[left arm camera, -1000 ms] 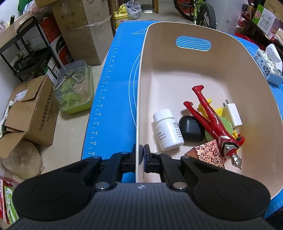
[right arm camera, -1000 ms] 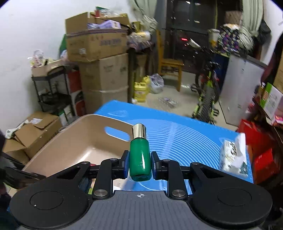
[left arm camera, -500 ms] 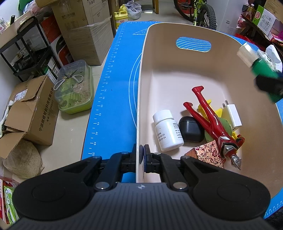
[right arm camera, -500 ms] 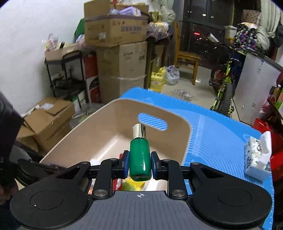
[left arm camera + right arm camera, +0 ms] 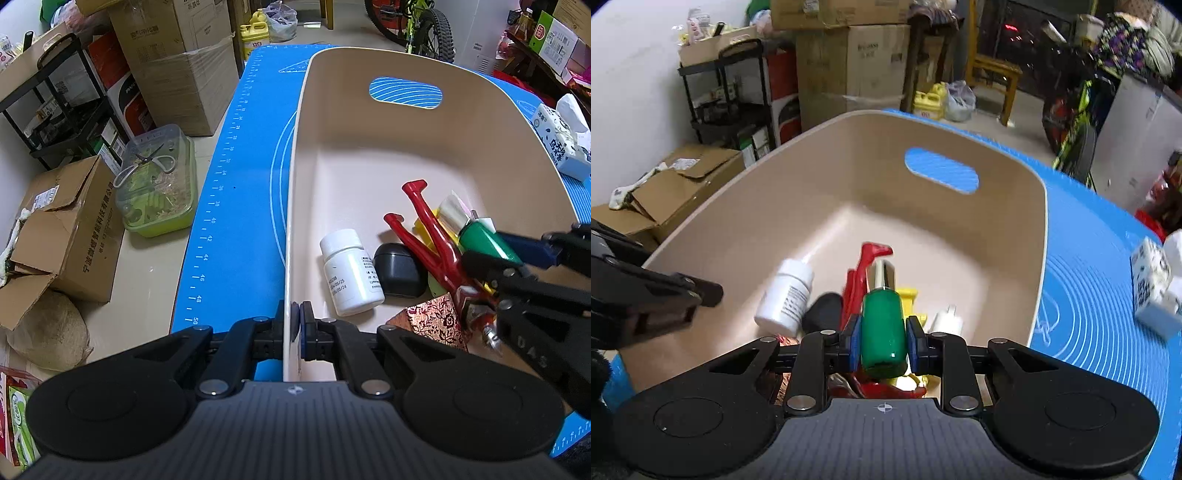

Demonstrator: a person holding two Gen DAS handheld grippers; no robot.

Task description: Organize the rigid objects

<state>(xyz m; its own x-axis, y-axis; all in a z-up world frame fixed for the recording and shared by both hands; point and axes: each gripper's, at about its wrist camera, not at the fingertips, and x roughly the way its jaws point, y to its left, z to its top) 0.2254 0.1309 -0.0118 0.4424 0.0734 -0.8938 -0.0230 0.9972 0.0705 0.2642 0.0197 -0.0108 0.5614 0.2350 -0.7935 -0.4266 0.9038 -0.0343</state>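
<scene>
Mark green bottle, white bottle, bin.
green bottle [image 5: 882, 325]: right wrist view, on its body between the pads.
white bottle [image 5: 351, 275]: left wrist view, on its label.
bin [image 5: 369, 147]: left wrist view, on its far inner wall.

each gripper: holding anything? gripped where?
Left gripper pinches the bin by its near rim. Right gripper clamps the green bottle by its body, cap pointing forward.

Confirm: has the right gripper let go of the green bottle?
No, the right gripper has its fingers clamped on the green bottle above the bin.
</scene>
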